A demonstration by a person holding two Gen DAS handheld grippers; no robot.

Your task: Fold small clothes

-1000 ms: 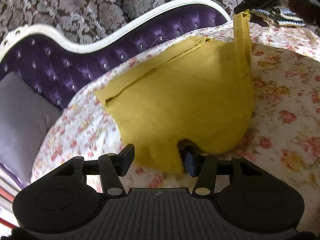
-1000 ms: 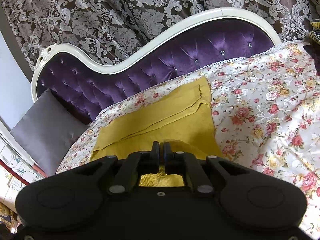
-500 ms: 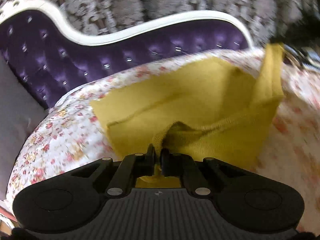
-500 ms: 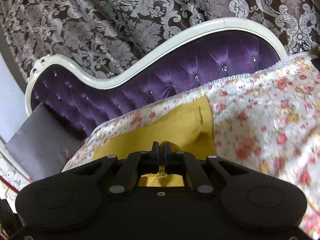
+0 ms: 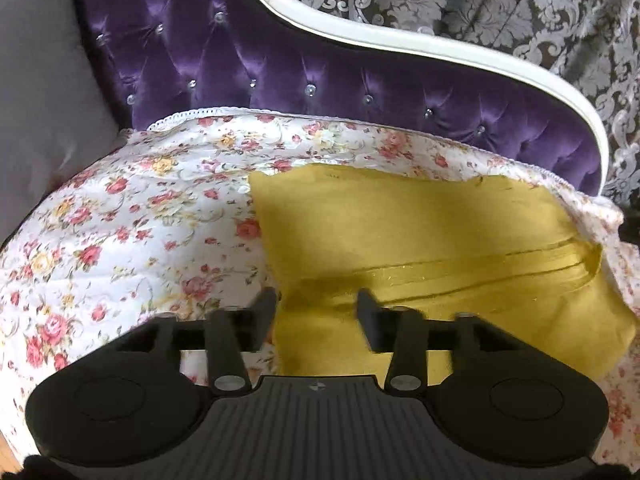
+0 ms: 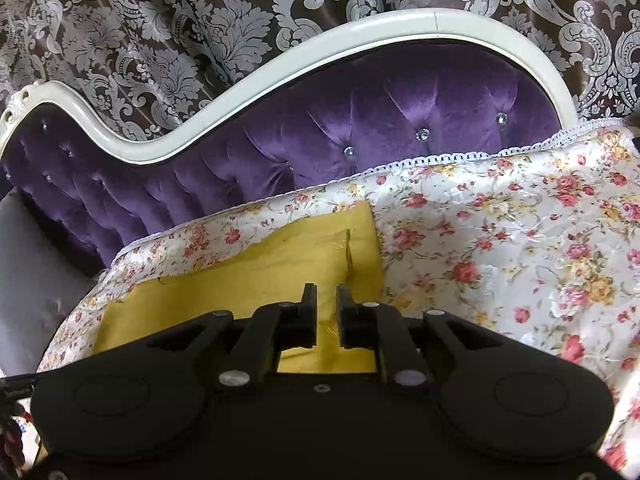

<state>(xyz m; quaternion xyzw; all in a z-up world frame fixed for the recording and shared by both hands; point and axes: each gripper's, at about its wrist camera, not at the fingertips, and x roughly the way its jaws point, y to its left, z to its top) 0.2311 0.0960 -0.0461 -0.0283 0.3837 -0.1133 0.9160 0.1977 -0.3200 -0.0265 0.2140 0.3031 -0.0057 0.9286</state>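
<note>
A mustard-yellow garment [image 5: 420, 240] lies folded on the floral bedspread [image 5: 140, 220]. A folded layer lies along its near side. My left gripper [image 5: 316, 304] is open and empty over the garment's near left corner. In the right wrist view the same garment [image 6: 260, 276] lies flat. My right gripper [image 6: 326, 300] is slightly open, with a narrow gap between its fingers. It holds nothing and sits just above the garment's near right part.
A purple tufted headboard [image 5: 320, 72] with a white frame [image 6: 280, 64] runs along the far side of the bed. A grey pillow [image 5: 36, 80] lies at the left. Patterned curtains [image 6: 160, 20] hang behind.
Both grippers carried the garment's edge over and let go. The left gripper opened wide and the right opened a little. The garment now lies folded flat.
</note>
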